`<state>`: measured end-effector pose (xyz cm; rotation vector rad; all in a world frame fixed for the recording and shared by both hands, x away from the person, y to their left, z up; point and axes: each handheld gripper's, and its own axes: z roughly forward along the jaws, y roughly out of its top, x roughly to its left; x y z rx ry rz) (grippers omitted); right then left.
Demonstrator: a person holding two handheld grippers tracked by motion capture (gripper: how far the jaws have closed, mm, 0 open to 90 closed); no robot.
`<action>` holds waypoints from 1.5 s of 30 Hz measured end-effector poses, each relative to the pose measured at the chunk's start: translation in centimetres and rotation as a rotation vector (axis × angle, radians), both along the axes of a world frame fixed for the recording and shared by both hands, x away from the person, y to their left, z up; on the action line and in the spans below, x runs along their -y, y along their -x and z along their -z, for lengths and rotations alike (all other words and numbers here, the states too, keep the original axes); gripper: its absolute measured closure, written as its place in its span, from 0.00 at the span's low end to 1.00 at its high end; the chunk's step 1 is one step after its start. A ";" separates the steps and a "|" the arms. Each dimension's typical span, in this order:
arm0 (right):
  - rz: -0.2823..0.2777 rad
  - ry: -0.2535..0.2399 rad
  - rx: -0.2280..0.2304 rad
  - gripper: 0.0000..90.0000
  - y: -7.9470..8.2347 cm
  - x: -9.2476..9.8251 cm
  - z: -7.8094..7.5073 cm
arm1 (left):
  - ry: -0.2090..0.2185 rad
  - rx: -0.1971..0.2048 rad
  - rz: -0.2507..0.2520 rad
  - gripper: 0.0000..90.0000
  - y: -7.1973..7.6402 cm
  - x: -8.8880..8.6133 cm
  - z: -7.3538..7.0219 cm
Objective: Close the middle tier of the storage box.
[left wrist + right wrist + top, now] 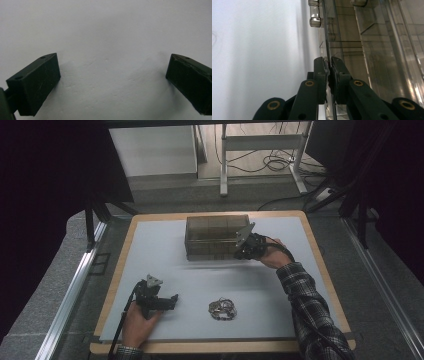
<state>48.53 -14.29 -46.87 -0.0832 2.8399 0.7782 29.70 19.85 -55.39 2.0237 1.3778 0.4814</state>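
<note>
We see a smoky, see-through plastic box with inner compartments [216, 237] standing toward the far middle of the pale grey mat [165, 265], which lies on a light wooden table top [320, 260] whose rim shows all round the mat. The right gripper [240, 251] sits at the box's near right corner, held by a hand in a plaid sleeve [310, 312]. In the right gripper view its two black jaws have closed tight on a thin clear edge of the box [329, 45], one pad on either side of the panel, with small clear hinge-like knobs [314, 15] further along that same edge. We cannot tell from these pictures whether that panel is a lid or a wall.

The left gripper [172, 301] rests low at the near left of the mat, well apart from the box. In the left gripper view its jaws stand wide [112, 82], with nothing between them but bare mat.

A small tangle of thin wire or chain [222, 309] lies near the mat's front edge, between the two hands and just to the right of the left gripper's jaws, touching neither.

For moving room, we note a broad bare stretch of mat between the box and the tangle, and another along the whole left side up to the far left corner. The box stands close to the mat's far edge, so less space is left behind it. To the right of the box there is a strip of mat before the wooden rim.
</note>
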 end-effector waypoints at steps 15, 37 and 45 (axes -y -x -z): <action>-0.036 0.017 0.001 0.93 0.9 -0.1 -0.1 | 0.000 0.000 0.000 0.00 0.0 0.0 0.0; -0.071 0.036 0.022 0.93 2.1 0.2 -0.3 | 0.000 0.000 0.000 0.00 0.0 0.0 0.0; -0.078 0.049 0.019 0.93 2.5 0.2 -0.2 | 0.000 0.000 0.000 0.00 0.0 0.0 0.0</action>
